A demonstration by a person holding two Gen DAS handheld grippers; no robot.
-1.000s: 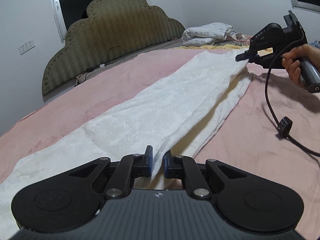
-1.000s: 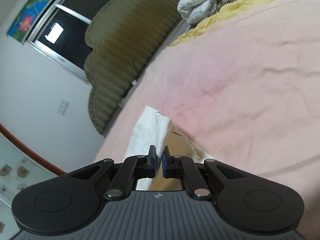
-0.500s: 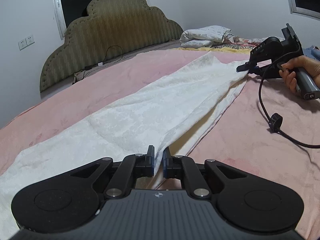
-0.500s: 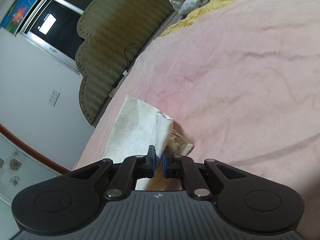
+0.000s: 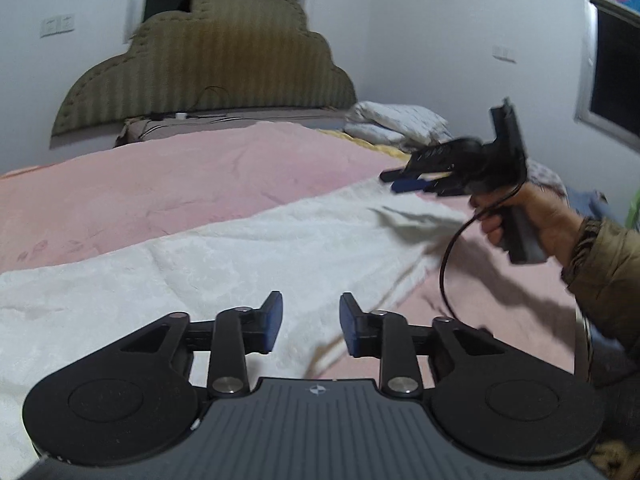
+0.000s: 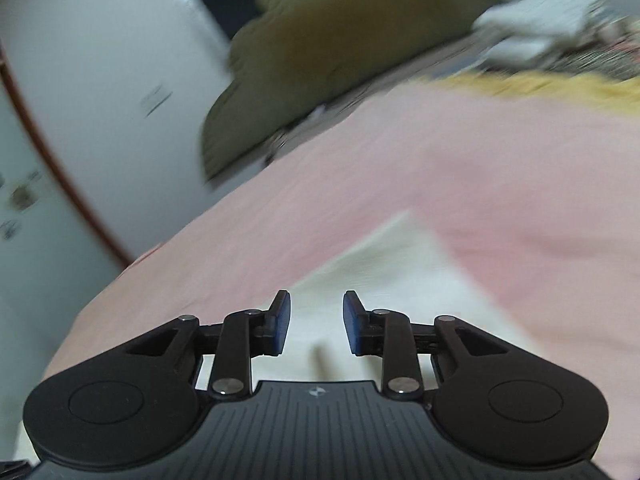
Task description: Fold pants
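Observation:
White pants [image 5: 224,256] lie stretched out flat across the pink bedspread [image 5: 160,184], folded lengthwise. My left gripper [image 5: 310,322] is open and empty just above the near part of the pants. My right gripper [image 6: 314,322] is open and empty, lifted above the far end of the pants [image 6: 384,268]; it also shows in the left wrist view [image 5: 404,182], held by a hand over that end. The right wrist view is blurred.
An olive padded headboard [image 5: 208,64] stands at the back of the bed. Patterned pillows [image 5: 396,120] and a yellow blanket edge [image 6: 540,84] lie at the far right. A black cable [image 5: 448,264] hangs from the right gripper.
Both grippers opened and let go of the pants, which now lie flat on the bed. The right gripper lifted up and away from the far end.

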